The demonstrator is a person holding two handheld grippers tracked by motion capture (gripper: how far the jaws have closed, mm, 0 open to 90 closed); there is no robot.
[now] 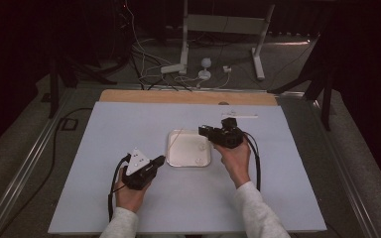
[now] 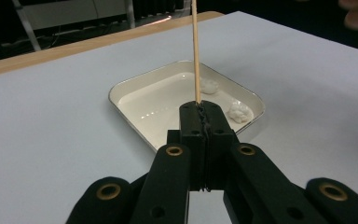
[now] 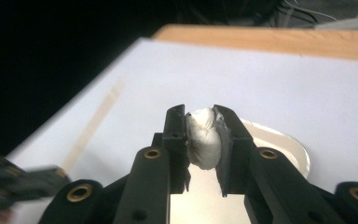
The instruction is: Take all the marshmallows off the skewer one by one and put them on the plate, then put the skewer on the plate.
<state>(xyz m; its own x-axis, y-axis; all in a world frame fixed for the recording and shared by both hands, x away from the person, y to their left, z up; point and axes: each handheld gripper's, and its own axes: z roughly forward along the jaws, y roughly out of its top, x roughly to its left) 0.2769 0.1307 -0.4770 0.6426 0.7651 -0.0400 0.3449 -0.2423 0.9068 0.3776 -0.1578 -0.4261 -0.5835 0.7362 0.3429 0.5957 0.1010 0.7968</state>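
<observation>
Fingers first: left gripper (image 2: 200,109) jaws fully closed, pinching 1 thin wooden skewer (image 2: 196,51) at its lower end; stick rises straight up from between the tips in the left gripper view, leaning over the tray. Right gripper (image 3: 204,122) jaws part-closed on 1 white lumpy marshmallow-like piece (image 3: 204,140), pads pressing both its sides; piece sits right at the tips, top poking just above them.

Largest to smallest, w/ counts:
- 1 pale blue-grey tabletop sheet (image 1: 129,124) over a wooden board, board edge showing at the far side.
- 2 hands, white sleeves, coming in from the bottom of the high view; left hand (image 1: 129,193) near-left of the tray, right hand (image 1: 235,158) at the tray's right edge.
- 2 black two-jaw grippers; left one carries a grey three-cornered plate.
- 1 shallow square white tray w/ metal rim (image 1: 171,161), mid-table, between the grippers.
- 1 skewer, as above; its blurred shape also shows at left in the right gripper view.
- 3 white pieces total: 2 lie in the tray (image 2: 240,112), near its far-right side as the left gripper view shows it, close together but apart; 3rd in the right jaws, above the tray's rim.

Skewer tip and held piece are well apart.
</observation>
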